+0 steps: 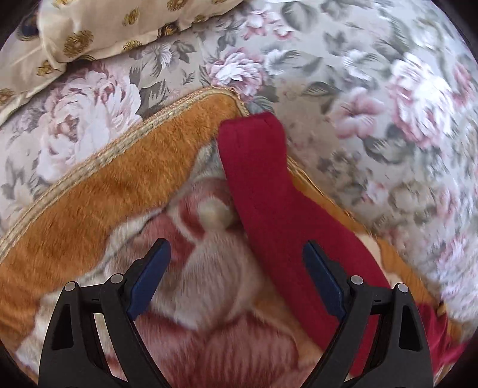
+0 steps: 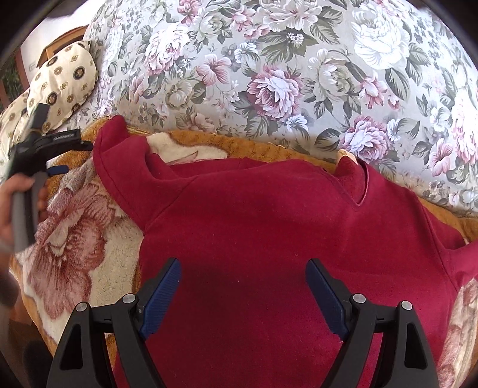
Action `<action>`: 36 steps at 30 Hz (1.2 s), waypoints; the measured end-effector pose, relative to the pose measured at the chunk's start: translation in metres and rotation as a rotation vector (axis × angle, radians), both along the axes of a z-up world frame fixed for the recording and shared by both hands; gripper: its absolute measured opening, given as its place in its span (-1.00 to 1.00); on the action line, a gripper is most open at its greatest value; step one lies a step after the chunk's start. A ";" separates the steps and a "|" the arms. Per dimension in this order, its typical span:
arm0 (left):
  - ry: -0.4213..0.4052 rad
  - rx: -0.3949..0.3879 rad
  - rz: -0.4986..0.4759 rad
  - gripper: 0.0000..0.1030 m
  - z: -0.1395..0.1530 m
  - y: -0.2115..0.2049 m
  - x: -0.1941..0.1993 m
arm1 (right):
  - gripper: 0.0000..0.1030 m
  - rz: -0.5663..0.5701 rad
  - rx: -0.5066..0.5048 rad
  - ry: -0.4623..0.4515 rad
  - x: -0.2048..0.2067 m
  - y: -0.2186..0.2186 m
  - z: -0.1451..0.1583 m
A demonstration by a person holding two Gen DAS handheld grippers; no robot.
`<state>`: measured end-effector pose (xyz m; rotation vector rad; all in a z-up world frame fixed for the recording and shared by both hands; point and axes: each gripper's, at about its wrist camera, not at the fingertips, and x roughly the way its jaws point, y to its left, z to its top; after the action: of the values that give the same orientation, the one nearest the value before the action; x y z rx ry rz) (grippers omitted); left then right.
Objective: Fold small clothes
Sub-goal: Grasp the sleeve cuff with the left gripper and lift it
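Observation:
A dark red sweater (image 2: 269, 238) lies flat on an orange fleece blanket (image 2: 89, 238), neck opening (image 2: 358, 188) toward the sofa back. Its left sleeve (image 1: 269, 194) stretches away from me in the left wrist view, cuff near the blanket's corner. My left gripper (image 1: 236, 253) is open just above the blanket, its right finger over the sleeve's edge. That same left gripper (image 2: 59, 155) shows at the far left of the right wrist view, held by a hand (image 2: 18, 203). Over the sweater's chest hovers my right gripper (image 2: 243, 268), open, nothing between its fingers.
A floral sofa cushion (image 2: 283, 74) rises behind the blanket. A cream pillow with gold medallions (image 2: 62, 86) lies at the far left, also seen as the pillow (image 1: 104, 27) in the left wrist view. The blanket's braided edge (image 1: 119, 146) borders the sleeve.

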<state>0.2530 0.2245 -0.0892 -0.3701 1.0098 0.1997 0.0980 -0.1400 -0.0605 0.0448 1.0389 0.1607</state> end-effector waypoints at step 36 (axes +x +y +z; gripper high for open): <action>-0.226 -0.296 -0.811 -0.90 0.102 -0.343 -0.144 | 0.62 -0.423 0.060 -0.094 -0.050 -0.187 0.048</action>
<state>0.1094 -0.1182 0.0131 -0.2178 0.8940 -0.7145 0.0480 -0.3270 -0.0128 0.3065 0.9098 -0.1892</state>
